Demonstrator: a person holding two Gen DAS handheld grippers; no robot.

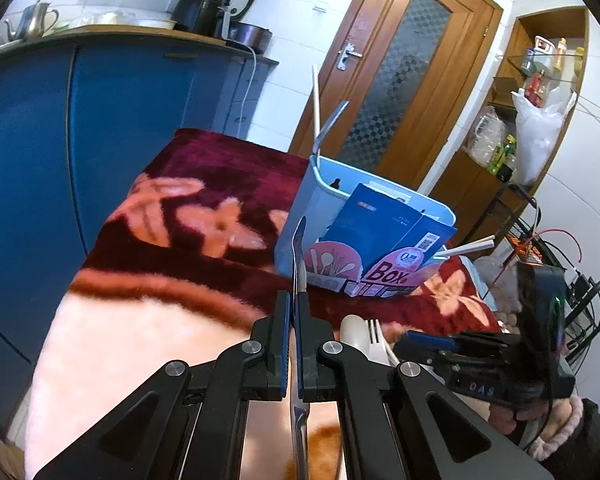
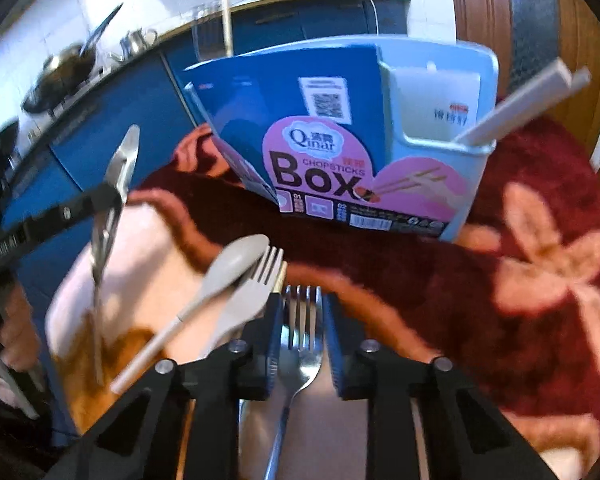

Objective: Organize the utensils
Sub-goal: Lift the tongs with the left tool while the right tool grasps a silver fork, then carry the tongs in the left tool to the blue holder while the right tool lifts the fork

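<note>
My left gripper is shut on a metal utensil, held edge-up above the cloth; it also shows in the right wrist view as the metal utensil. Between the pads of my right gripper sits the head of a metal fork, and the pads press on its sides. Just left of it lie a beige plastic spoon and a beige plastic fork. Behind stands a light-blue utensil box with a blue and pink card sleeve. Pale chopsticks lean out of its small side pocket.
A dark red blanket with pink flowers covers the table. A metal handle and a wooden stick rise from the box. Blue cabinets stand behind, a wooden door and a wire rack to the right.
</note>
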